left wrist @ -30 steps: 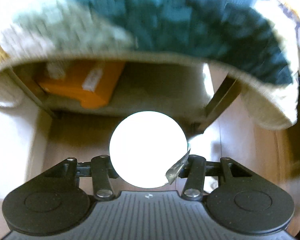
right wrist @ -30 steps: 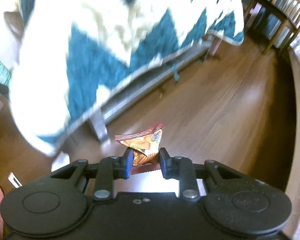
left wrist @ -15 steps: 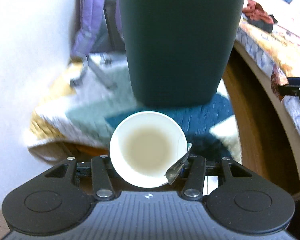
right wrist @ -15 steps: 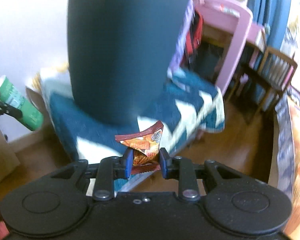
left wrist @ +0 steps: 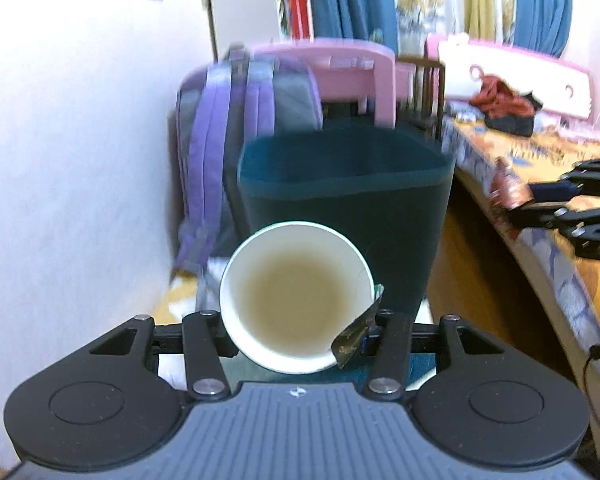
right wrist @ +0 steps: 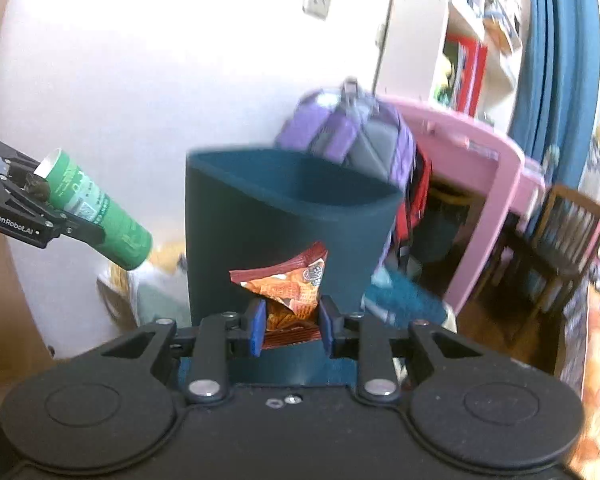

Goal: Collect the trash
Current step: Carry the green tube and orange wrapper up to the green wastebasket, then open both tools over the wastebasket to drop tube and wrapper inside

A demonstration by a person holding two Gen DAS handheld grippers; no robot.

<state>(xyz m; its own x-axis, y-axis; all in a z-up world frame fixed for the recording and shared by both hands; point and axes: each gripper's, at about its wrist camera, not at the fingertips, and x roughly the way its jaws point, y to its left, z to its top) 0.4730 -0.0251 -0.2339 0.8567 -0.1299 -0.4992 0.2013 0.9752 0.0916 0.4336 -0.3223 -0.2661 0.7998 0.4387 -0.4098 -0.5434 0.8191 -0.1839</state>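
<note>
The left gripper (left wrist: 296, 332) pinches a paper cup (left wrist: 296, 296) by its wall, mouth toward the camera, with a dark scrap (left wrist: 356, 332) at the right finger. The cup is light and crushes easily, so a gentle hold near the rim suits it. The right gripper (right wrist: 292, 326) pinches a crumpled snack wrapper (right wrist: 288, 292), thin and slippery. Both are held in front of the dark bin (right wrist: 284, 224), below its rim.

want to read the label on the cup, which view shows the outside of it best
The right wrist view: the paper cup shows side-on there, green printed wall visible, though blurred, clamped in the left claw. The left wrist view looks straight into the cup's mouth, showing only the white rim and the stained inside.
</note>
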